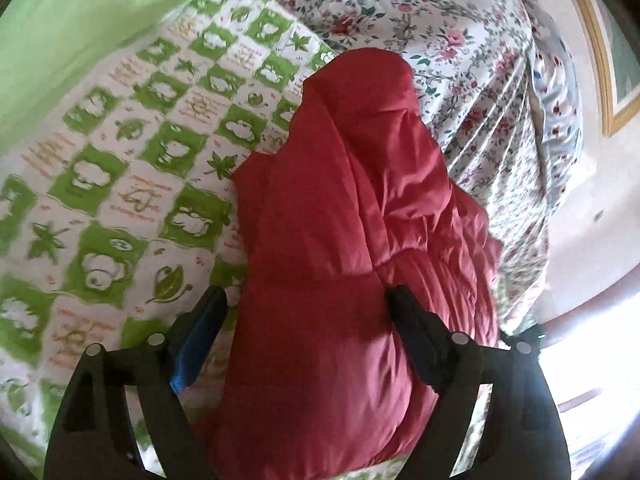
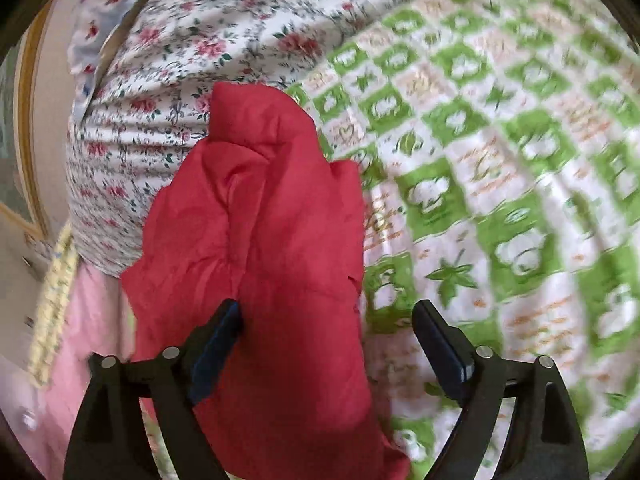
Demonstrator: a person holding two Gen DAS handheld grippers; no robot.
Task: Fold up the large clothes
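We see the left gripper [image 1: 306, 312] angled downward over the bed, its jaws spread wide. The red padded jacket [image 1: 340, 220] fills the centre of the frame and lies between the fingers, which do not press on it. The right gripper [image 2: 326, 320] is pitched down likewise, jaws wide apart; the jacket [image 2: 256, 220] touches only its left finger [image 2: 218, 340]. The jacket rests on the green-checked bedspread [image 1: 120, 184], with a floral quilt [image 1: 400, 8] along the top of the frame.
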